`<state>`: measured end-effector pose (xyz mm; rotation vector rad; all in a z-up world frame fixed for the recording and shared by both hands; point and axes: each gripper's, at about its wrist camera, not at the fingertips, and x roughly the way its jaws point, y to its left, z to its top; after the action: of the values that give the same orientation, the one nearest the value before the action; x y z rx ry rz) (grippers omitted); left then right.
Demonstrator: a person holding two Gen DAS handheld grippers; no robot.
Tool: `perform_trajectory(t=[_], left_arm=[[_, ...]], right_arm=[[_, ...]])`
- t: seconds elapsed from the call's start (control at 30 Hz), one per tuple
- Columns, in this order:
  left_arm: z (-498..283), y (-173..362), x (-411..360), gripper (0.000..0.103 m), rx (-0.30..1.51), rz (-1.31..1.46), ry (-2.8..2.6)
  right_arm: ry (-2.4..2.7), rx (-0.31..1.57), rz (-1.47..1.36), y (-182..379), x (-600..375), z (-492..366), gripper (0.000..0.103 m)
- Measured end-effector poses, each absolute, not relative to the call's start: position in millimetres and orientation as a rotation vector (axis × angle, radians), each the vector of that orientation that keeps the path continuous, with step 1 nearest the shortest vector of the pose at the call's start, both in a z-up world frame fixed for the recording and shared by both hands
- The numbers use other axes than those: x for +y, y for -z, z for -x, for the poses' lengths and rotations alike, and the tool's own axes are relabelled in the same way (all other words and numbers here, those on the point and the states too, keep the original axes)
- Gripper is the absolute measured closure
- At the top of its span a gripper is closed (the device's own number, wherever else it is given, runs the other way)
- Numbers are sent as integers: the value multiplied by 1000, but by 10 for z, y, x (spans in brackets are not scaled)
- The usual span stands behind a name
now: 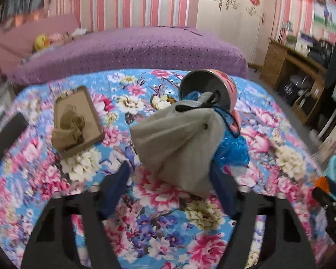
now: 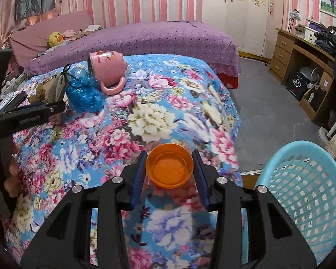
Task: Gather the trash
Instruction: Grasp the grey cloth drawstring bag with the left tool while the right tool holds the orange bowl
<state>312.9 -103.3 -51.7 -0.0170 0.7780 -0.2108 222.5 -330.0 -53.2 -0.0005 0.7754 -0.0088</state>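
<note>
My right gripper (image 2: 169,164) is shut on a small orange plastic cup (image 2: 169,168) and holds it over the front edge of the floral quilt (image 2: 159,112). A light blue mesh trash basket (image 2: 302,199) stands just to its right. My left gripper (image 1: 170,174) is open, its fingers either side of a grey drawstring pouch (image 1: 177,143) that stands on the quilt (image 1: 168,224). Behind the pouch lie a crumpled blue plastic bag (image 1: 233,148) and a tipped pink mug (image 1: 215,89). The mug (image 2: 107,67) and bag (image 2: 85,96) also show in the right wrist view.
A brown tray (image 1: 87,103) with crumpled brown paper (image 1: 69,127) lies on the quilt at the left. A purple bed (image 2: 159,35) is behind. A wooden desk (image 2: 302,53) stands at the right beyond grey floor (image 2: 268,103).
</note>
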Motion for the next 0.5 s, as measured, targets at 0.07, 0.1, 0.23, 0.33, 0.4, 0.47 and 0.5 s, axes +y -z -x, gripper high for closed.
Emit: perform_trajectory(t=[0.07,0.1,0.23,0.33,0.4,0.47,0.5], left_arm=[[-3149,549,-976,67,799,43,245],[-3146,548,-953,81,799,61,276],[-3023,451,-915,96,748,43,290],[-2882,333,-827,98,707,17,253],[-2786,282,-741,98,691,24,241],[-2699,249,-698,98,671,1,210],[-2633,224,-681,98,661,-12,200]], right_arm=[[11,773,1,527,-3323,-2214,62],[10,772,1,525,-3335,-2205,62],[10,759,-6,496,-3394,-2157,62],[14,747,0,458,-3431,-2120,62],[17,739,6,434,-3444,-2101,62],[14,731,3,410,-3458,-2073,62],[12,728,3,401,-3460,-2063,62]])
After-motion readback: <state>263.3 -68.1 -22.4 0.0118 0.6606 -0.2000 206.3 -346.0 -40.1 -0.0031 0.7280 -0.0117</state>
